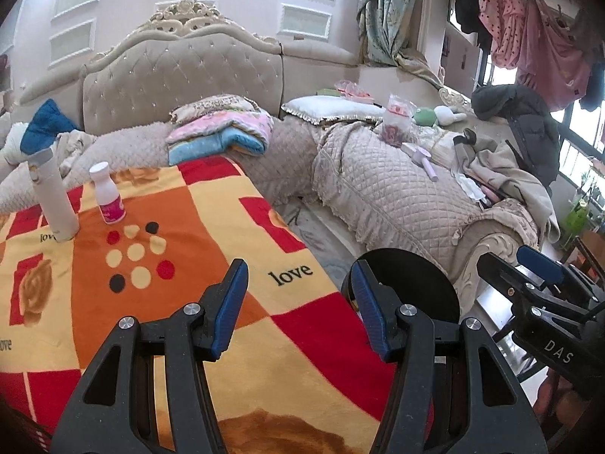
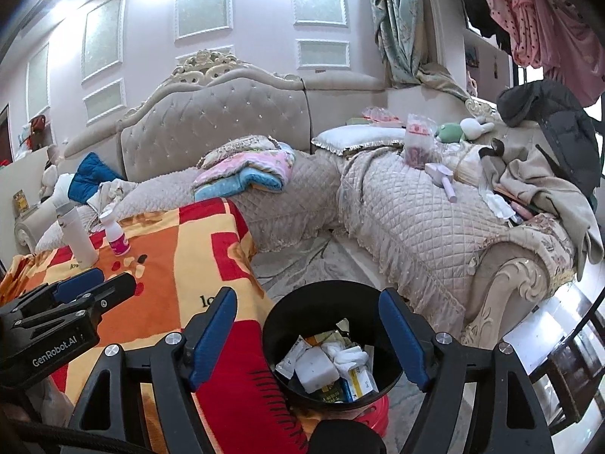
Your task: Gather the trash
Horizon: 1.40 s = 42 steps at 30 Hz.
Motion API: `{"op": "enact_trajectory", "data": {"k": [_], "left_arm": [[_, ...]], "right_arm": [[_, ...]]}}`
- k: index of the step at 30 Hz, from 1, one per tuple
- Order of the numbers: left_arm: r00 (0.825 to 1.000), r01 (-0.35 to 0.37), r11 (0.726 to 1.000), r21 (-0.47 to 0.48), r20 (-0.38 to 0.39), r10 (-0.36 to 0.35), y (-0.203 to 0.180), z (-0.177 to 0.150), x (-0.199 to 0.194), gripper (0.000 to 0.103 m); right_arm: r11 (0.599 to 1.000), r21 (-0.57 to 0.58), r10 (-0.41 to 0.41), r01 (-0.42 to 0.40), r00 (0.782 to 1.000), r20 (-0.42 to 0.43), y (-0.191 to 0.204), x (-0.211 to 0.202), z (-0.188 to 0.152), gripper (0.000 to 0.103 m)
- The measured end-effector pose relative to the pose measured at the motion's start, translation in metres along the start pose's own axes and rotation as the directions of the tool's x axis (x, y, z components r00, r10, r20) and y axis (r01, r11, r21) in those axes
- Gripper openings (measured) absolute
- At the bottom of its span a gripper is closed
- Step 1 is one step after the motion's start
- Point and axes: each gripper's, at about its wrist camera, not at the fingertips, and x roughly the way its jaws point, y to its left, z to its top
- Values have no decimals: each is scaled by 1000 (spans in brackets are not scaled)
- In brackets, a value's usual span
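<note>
Both grippers stood wide open and empty; the left gripper [image 1: 298, 306] hung over the blanket [image 1: 211, 234], the right gripper [image 2: 308, 336] over the bin [image 2: 280, 325], whose black rim sat between its spread fingers, though above it or level with it could not be told.

The bin, beside the blanket's edge, already held crumpled paper and small packets; what looked left to collect was the small bottle [image 1: 107, 198] with the pink label, upright on the blanket just beside the taller white flask [image 1: 53, 196], the two near but seemingly apart; whether the flask counted as trash could not be judged.

The bottle lay ahead and to the left of the left gripper, its long axis vertical; seen from the right wrist it [image 2: 115, 236] stood further off, beyond the left gripper's body. So the left hand was plainly the nearer; a forward, leftward reach with fingers closing across the upright body seemed called for, minding the flask close by.
</note>
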Motion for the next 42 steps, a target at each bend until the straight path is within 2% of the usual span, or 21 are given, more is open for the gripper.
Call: {"op": "enact_trajectory", "data": {"k": [14, 42], "left_arm": [[1000, 5, 1000, 3, 13, -5, -1, -1, -4, 56], [1000, 8, 1000, -9, -10, -8, -1, -10, 2, 56]], "right_arm": [[1000, 0, -3, 3, 1000, 12, 0, -6, 4, 77], [1000, -3, -4, 3, 1000, -25, 3, 2, -1, 79]]}}
